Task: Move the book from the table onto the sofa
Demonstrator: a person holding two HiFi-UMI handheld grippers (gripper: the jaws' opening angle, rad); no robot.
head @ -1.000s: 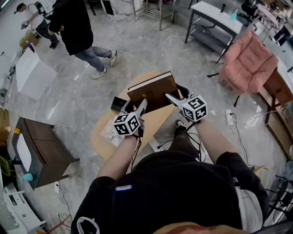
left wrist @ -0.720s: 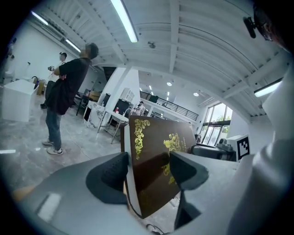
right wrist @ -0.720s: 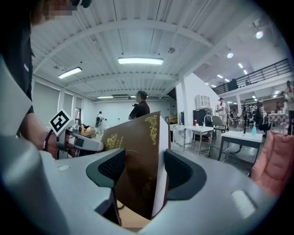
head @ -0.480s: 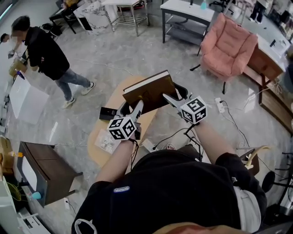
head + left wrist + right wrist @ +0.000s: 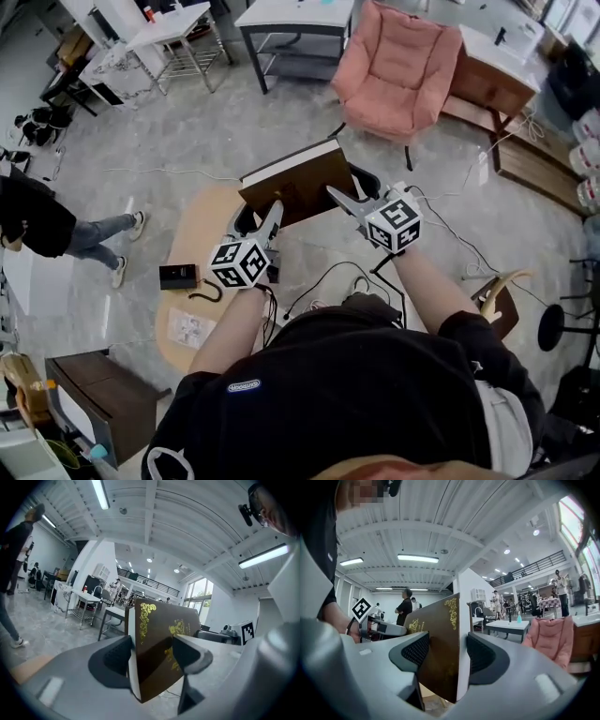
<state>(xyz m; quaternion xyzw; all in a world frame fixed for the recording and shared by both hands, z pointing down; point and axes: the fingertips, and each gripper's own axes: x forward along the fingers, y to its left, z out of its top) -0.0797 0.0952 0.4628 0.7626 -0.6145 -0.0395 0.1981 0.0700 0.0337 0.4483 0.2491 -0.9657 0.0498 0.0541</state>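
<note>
The brown book (image 5: 298, 183), gold-ornamented with pale page edges, is held in the air between wooden table (image 5: 199, 234) and pink sofa (image 5: 398, 66); left gripper (image 5: 270, 217) clamps it; right gripper (image 5: 343, 199) grips it too, its jaws just tightened; grey marbled floor (image 5: 187, 131) around.

The book (image 5: 298, 178), its smooth brown cover faintly glossy with shiny gold tooling and matt white paper edges, meets the left gripper's (image 5: 152, 654) matt grey plastic and rough black pads (image 5: 117, 654), over a polished stone floor (image 5: 187, 141), pale wood table (image 5: 190, 242) and soft pink cloth sofa (image 5: 398, 66).
</note>
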